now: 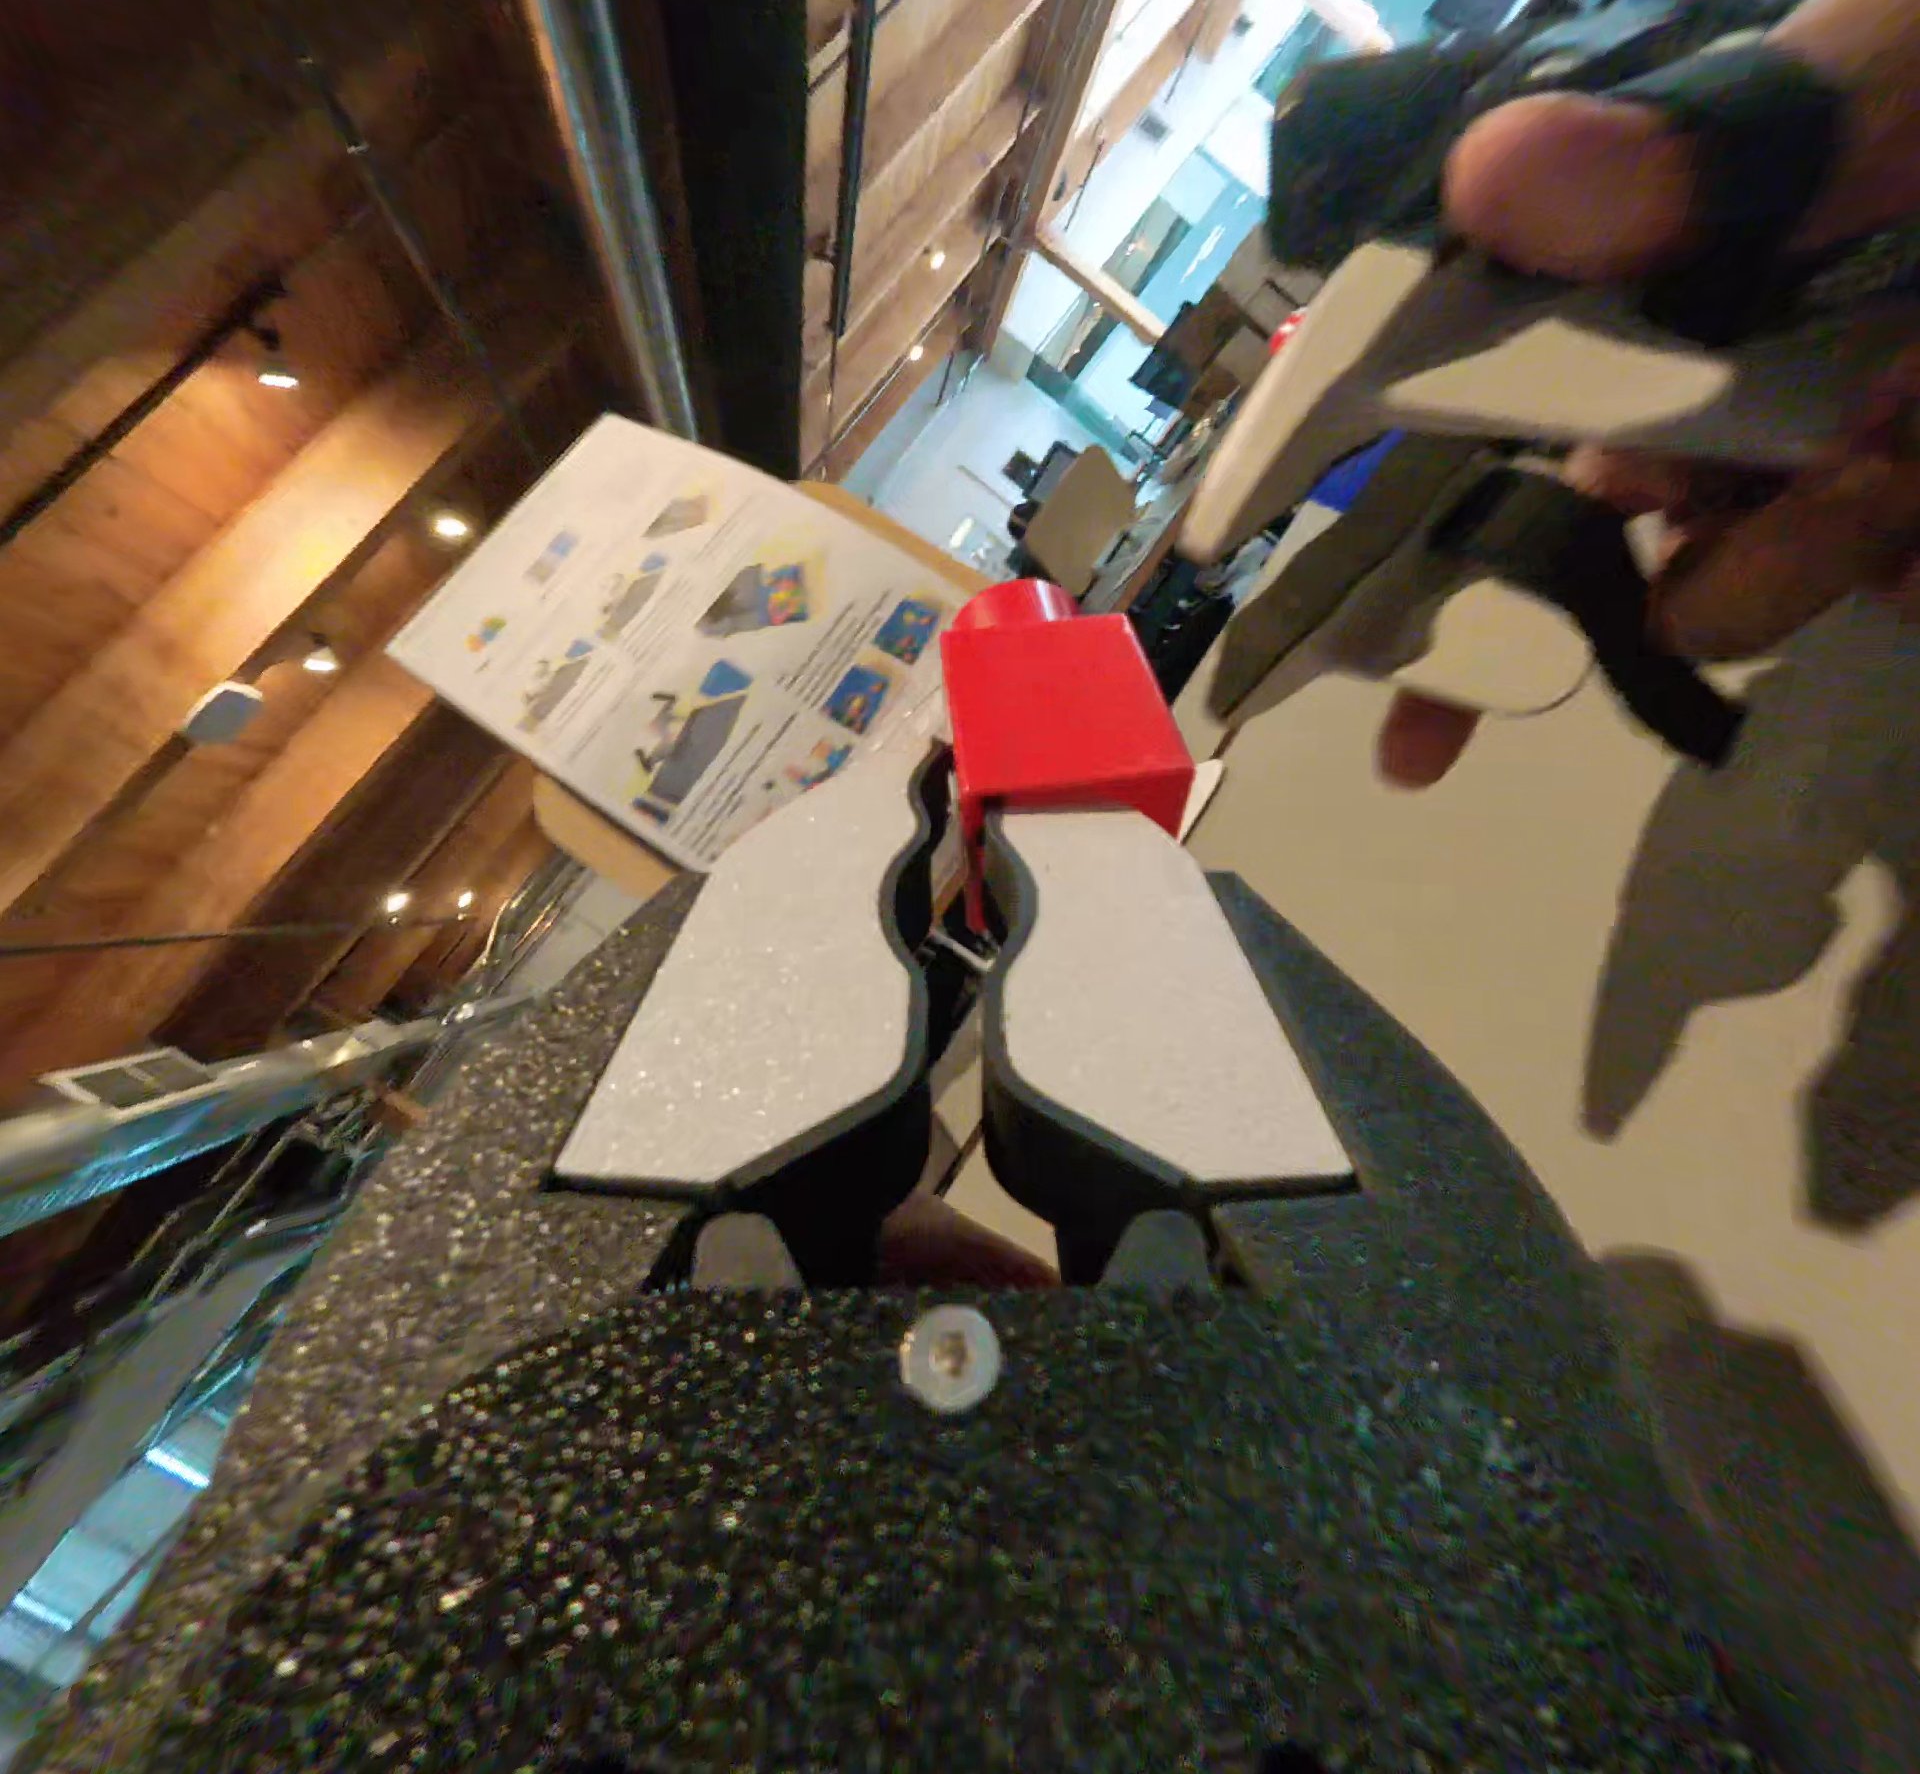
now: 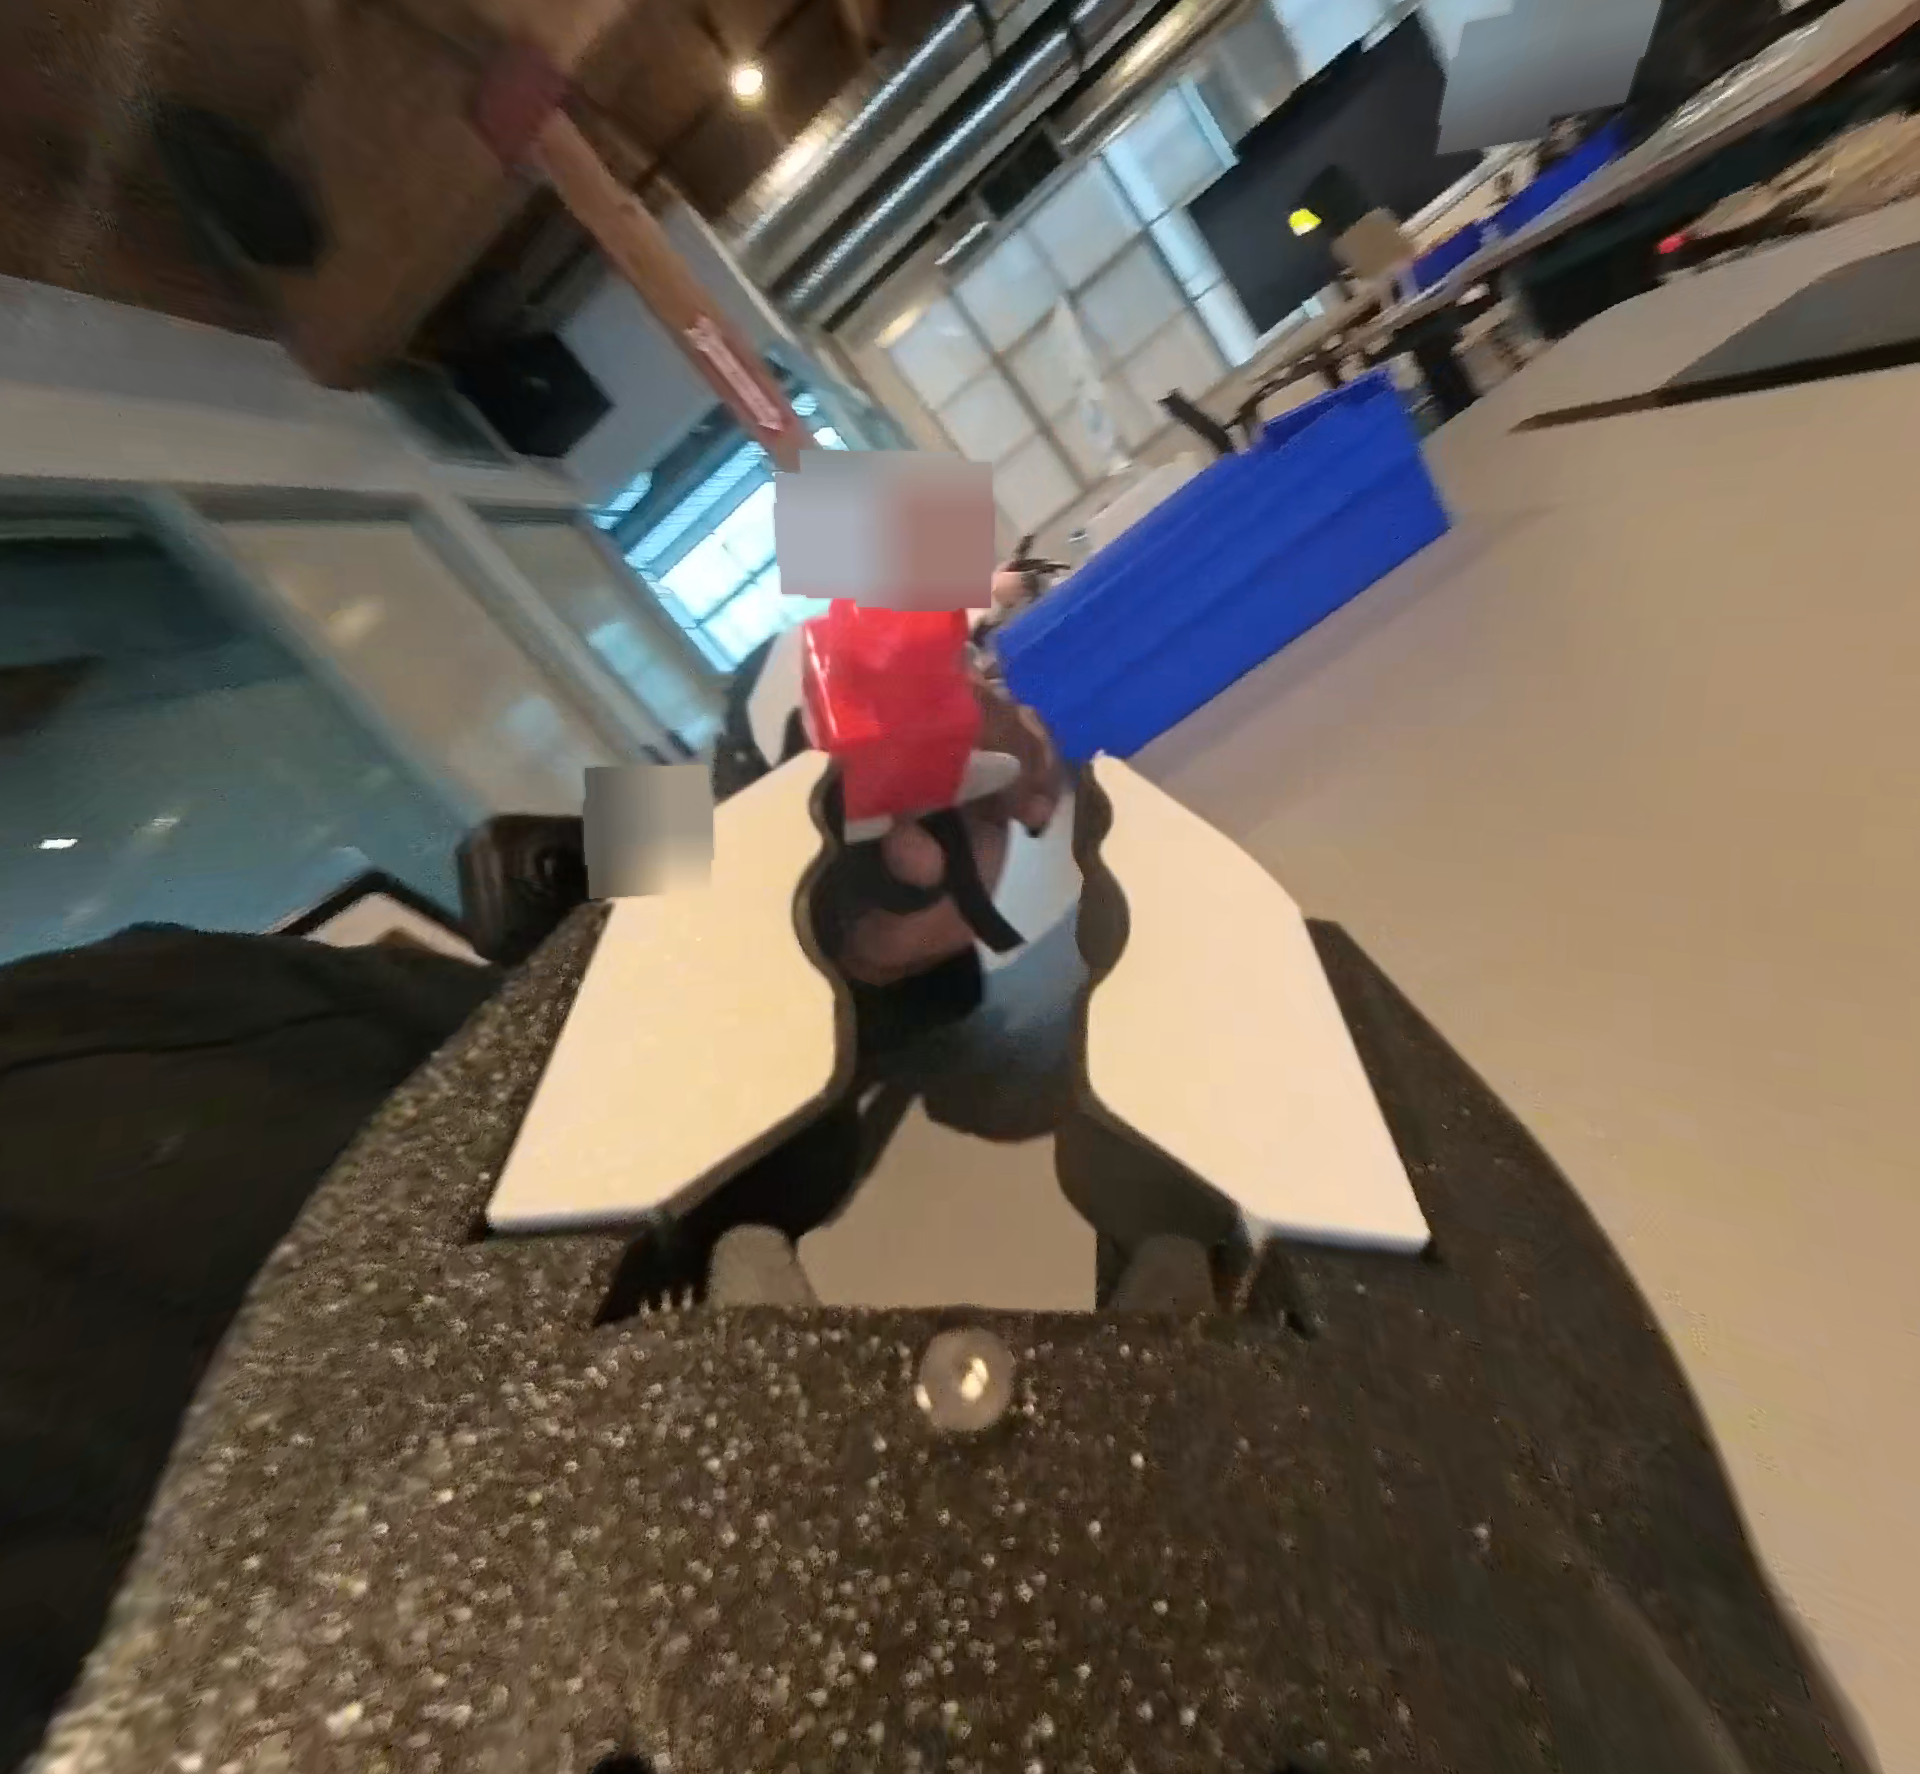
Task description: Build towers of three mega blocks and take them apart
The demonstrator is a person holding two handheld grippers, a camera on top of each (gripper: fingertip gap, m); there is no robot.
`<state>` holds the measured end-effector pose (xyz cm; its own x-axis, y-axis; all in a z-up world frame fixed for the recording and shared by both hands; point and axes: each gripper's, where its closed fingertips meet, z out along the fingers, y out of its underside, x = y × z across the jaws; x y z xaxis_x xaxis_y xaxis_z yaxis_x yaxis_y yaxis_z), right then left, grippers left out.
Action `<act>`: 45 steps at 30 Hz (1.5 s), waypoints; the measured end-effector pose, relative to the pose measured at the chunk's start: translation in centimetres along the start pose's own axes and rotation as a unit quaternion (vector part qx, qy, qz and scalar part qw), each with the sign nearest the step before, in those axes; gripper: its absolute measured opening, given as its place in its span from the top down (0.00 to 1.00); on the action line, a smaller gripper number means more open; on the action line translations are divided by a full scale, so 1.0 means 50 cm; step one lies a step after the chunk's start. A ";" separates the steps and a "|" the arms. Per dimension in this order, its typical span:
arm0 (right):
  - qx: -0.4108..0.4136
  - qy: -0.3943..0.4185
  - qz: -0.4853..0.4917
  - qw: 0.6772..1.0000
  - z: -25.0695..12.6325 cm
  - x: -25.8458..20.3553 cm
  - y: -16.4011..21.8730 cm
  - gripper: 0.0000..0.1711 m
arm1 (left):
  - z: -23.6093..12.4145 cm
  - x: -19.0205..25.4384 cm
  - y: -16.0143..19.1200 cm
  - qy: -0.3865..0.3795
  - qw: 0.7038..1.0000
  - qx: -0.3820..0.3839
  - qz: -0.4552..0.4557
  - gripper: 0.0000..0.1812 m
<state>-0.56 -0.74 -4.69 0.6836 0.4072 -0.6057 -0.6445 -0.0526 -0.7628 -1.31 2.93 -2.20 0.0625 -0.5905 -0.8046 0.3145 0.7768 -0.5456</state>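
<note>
My left gripper [image 1: 961, 820] is shut on the lower wall of a red mega block [image 1: 1060, 706] and holds it in the air, stud pointing away. My right gripper [image 2: 951, 779] is open and empty. It faces the same red block [image 2: 894, 716], which sits just beyond its fingertips, apart from them. In the right wrist view the left gripper [image 2: 925, 799] and the hand holding it show below the block. In the left wrist view the right gripper [image 1: 1210, 628] shows at the upper right, open, held by a hand, a little to the right of the block.
A pale table [image 1: 1455, 945] lies under both grippers. A blue bin [image 2: 1226, 571] stands on it behind the block. A printed picture sheet [image 1: 675, 623] leans on a wooden board at the table's far edge. More tables and bins stand far off. The gap from one gripper's tips to the other's is roughly 5 cm.
</note>
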 end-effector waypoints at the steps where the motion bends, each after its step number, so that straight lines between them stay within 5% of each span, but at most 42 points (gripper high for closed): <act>1: -0.002 -0.016 0.013 1.000 0.003 -0.007 0.003 0.75 | 0.005 0.011 -0.009 -0.001 1.000 0.003 0.008 0.98; 11: -0.039 -0.016 -0.009 0.999 0.028 -0.021 0.033 0.78 | 0.009 0.077 -0.016 0.055 0.998 0.001 -0.030 0.95; 16: -0.039 0.063 -0.075 0.994 -0.004 0.008 0.001 0.78 | -0.032 0.064 0.021 0.116 0.984 -0.035 -0.131 0.82; 20: -0.139 0.180 -0.173 0.958 -0.025 0.065 0.033 0.78 | -0.098 0.006 0.084 0.135 0.960 -0.122 -0.214 0.73; 23: -0.229 0.238 -0.233 0.915 -0.034 0.102 0.079 0.78 | -0.179 -0.071 0.163 0.150 0.921 -0.249 -0.259 0.68; 28: -0.311 0.267 -0.249 0.877 -0.039 0.134 0.136 0.78 | -0.315 -0.301 0.263 0.064 0.877 -0.368 -0.303 0.69; 32: -0.358 0.277 -0.254 0.855 -0.050 0.154 0.170 0.78 | -0.422 -0.416 0.431 0.008 0.812 -0.504 -0.293 0.69; 38: -0.368 0.274 -0.260 0.850 -0.051 0.153 0.178 0.78 | -0.497 -0.350 0.653 0.097 0.698 -0.645 -0.296 0.67; 45: -0.375 0.266 -0.257 0.850 -0.051 0.151 0.184 0.78 | -0.529 -0.296 0.763 0.137 0.657 -0.713 -0.204 0.76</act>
<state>-0.45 -0.48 -16.83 0.9955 0.0937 -0.0132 0.0501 -0.6405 -0.7663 -15.28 47.12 -17.32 0.0153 -0.9034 -0.4286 -0.9667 0.0961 -0.2372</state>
